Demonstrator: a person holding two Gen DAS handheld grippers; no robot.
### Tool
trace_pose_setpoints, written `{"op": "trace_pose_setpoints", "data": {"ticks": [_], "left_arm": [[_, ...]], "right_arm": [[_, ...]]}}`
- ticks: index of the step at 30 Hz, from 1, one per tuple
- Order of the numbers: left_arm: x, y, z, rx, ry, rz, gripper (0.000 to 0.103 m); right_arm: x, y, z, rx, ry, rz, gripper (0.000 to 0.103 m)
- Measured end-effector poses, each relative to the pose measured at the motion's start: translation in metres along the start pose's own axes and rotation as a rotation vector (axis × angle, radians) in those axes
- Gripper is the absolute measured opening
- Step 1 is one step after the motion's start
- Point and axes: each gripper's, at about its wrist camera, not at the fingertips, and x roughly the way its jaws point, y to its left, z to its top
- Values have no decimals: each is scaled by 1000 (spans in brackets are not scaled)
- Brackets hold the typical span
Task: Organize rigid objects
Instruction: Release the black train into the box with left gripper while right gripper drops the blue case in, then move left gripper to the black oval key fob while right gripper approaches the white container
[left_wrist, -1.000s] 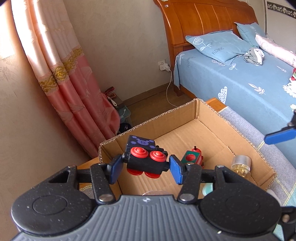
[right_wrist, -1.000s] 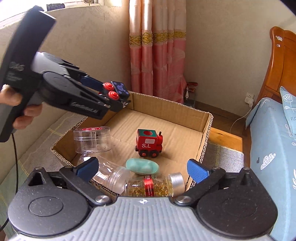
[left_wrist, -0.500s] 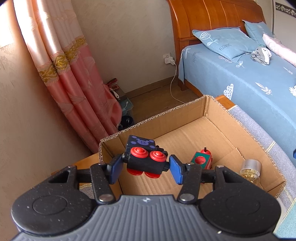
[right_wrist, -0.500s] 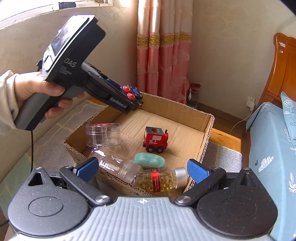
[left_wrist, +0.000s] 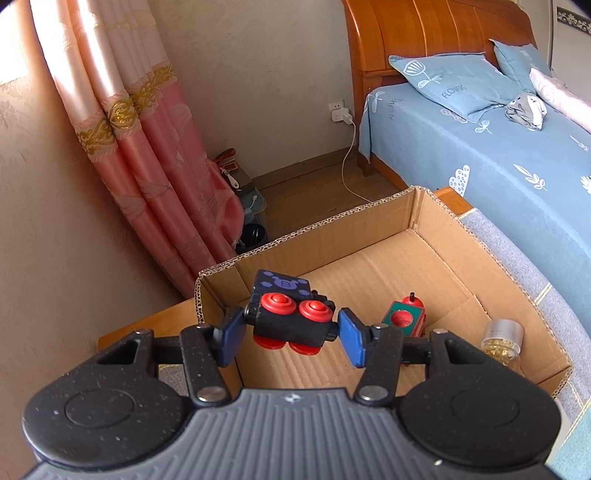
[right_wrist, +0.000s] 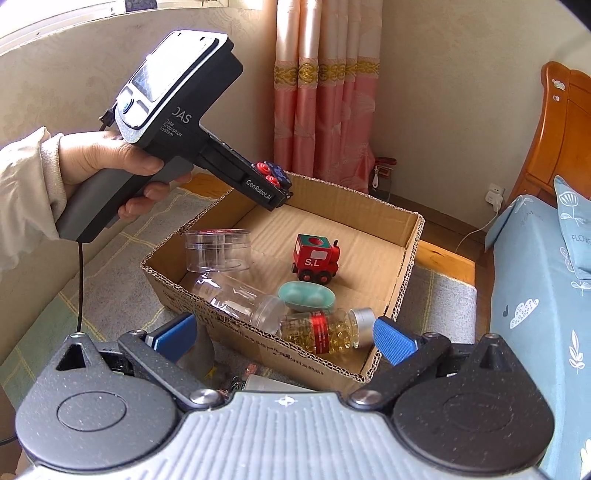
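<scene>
Jaws of the left hand-held gripper (left_wrist: 291, 332) have just been opening, the black toy car (left_wrist: 291, 317) between them over the cardboard box (left_wrist: 517, 317)'s corner. Right hand-held gripper (right_wrist: 284, 338) gapes wide, holding nothing.

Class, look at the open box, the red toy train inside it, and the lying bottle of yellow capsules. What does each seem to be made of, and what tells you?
Box: corrugated cardboard, matt brown; fluted cut edges show.
Red toy train: probably painted wood, from its blocky body and smooth, slightly glossy paint; moulded plastic is possible.
Bottle: clear glass or plastic, undecidable; metallic-looking silver cap.
</scene>
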Motion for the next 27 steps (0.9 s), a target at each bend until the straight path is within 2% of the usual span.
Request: {"op": "trace_pose_setpoints", "data": {"ticks": [1,2,4,22,27], "left_arm": [[-1,0,-1,-4,-7,0,68],[-3,0,-1,-9,-14,0,84],[-9,-1,-4,-11,-49,14,96],[-74,-16,-35,-16,-108,5,96],[-106,-29,-57,-32,-160,54,100]], "right_arm": [[-2,-1,-1,5,-2,1,103],[-4,-1,-2,8,-5,0,103],[-7,-1,-3,6,-8,-2,103],[-25,14,-27,41,-14,-13,103],[-32,19,-47,82,-36,-41,103]]}}
